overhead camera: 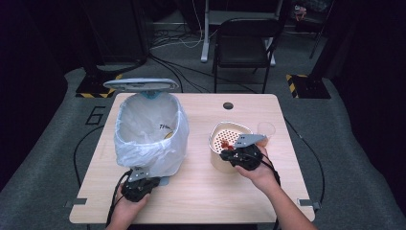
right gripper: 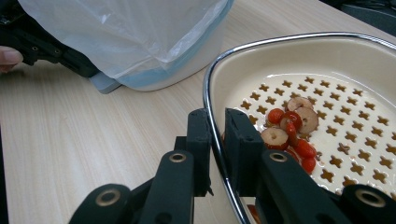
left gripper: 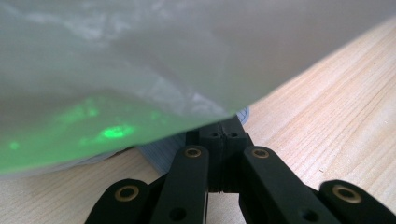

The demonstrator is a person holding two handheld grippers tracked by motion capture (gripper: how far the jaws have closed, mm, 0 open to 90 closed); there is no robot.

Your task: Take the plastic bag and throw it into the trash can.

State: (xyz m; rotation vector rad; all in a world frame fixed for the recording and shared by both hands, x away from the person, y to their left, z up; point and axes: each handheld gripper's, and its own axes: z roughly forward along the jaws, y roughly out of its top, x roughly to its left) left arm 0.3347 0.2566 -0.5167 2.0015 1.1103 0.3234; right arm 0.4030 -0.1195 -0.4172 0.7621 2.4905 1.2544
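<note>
Right tool (right gripper: 215, 140) pinching metal-rimmed cream perforated strainer bowl (right gripper: 299, 60) at 7 o'clock; red fruit slices (right gripper: 289, 133) inside. Left tool (left gripper: 223, 135) pressed together on grey pedal (left gripper: 159, 156) under white bag-lined bin (overhead camera: 149, 132).

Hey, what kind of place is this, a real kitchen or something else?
Probably a lab or recording studio, not a kitchen: a lone wooden table stands on grey carpet with loose cables on the floor, a folding chair behind, and yellow-black hazard-striped stand bases in dark surroundings.
</note>
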